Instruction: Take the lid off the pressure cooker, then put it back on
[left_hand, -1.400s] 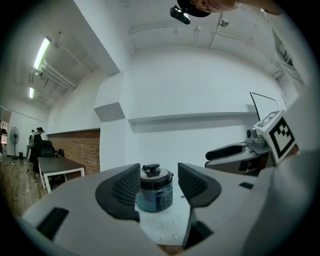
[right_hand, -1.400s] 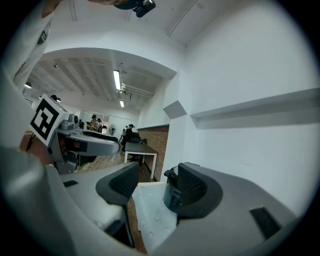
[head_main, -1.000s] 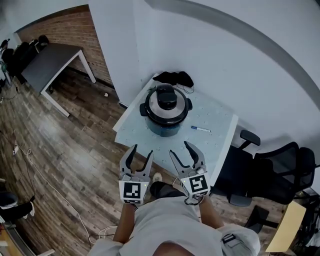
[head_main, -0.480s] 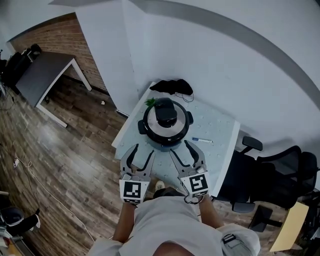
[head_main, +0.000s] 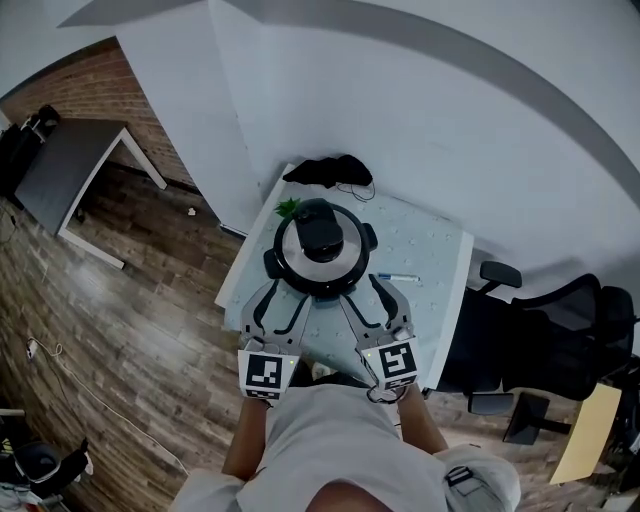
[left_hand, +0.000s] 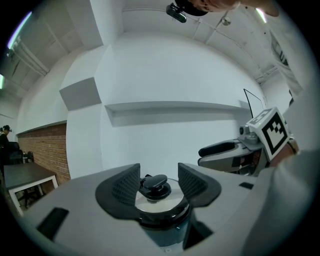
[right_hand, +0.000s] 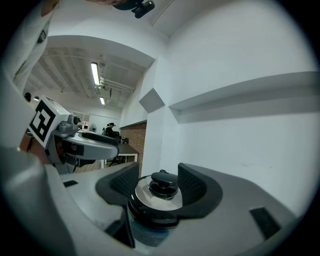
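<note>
While the round steel-and-black pressure cooker (head_main: 318, 264) sat on the pale table (head_main: 432, 252), its knobbed lid (head_main: 320, 236) on, the left gripper (head_main: 284, 306) and right gripper (head_main: 364, 300) hovered near it, jaws wide and empty, apparently aligning to grasp.

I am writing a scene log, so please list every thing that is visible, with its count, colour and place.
pressure cooker: one, black and bluish, table middle
lid: one, silver with black knob, on the cooker
pen: one, white and blue, right of the cooker
bundle: one, black, table's far edge
table: one, white, by the wall
office chairs: black, right of the table, count unclear
dark table: one, far left
left gripper: grey, open, before the cooker
right gripper: grey, open, before the cooker
</note>
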